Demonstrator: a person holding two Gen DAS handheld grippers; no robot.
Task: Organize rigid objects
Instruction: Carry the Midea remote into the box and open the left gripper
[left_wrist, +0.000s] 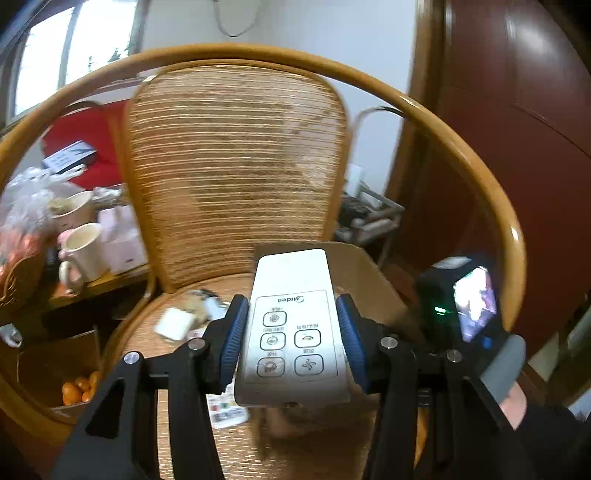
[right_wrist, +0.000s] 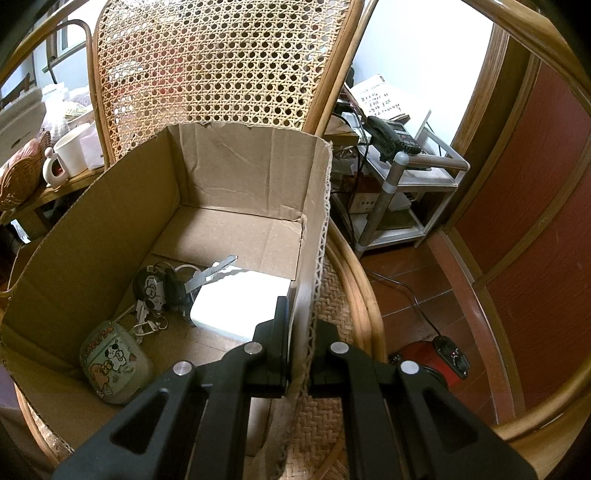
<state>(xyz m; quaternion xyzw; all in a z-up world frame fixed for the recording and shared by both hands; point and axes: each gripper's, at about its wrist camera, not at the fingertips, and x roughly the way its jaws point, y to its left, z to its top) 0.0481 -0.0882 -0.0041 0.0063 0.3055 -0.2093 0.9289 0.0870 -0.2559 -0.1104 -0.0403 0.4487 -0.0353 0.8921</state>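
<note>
My left gripper (left_wrist: 291, 332) is shut on a white Midea remote control (left_wrist: 295, 325), held in the air above the rattan chair seat (left_wrist: 177, 362); its blue pads (left_wrist: 234, 332) press the remote's long sides. My right gripper (right_wrist: 301, 350) is shut on the right wall (right_wrist: 314, 240) of an open cardboard box (right_wrist: 110, 221) standing on the chair. Inside the box lie a bunch of keys (right_wrist: 166, 288), a white block (right_wrist: 240, 299) and a small green cartoon case (right_wrist: 114, 362). The other gripper and a hand show at the right of the left wrist view.
The cane chair back (left_wrist: 236, 162) rises behind, ringed by a curved wooden armrest (left_wrist: 480, 177). A side table at left holds mugs (left_wrist: 83, 251) and bags; a carton of oranges (left_wrist: 77, 391) sits on the floor. A small white item (left_wrist: 173, 323) lies on the seat. A metal stand with a telephone (right_wrist: 391, 136) is to the right.
</note>
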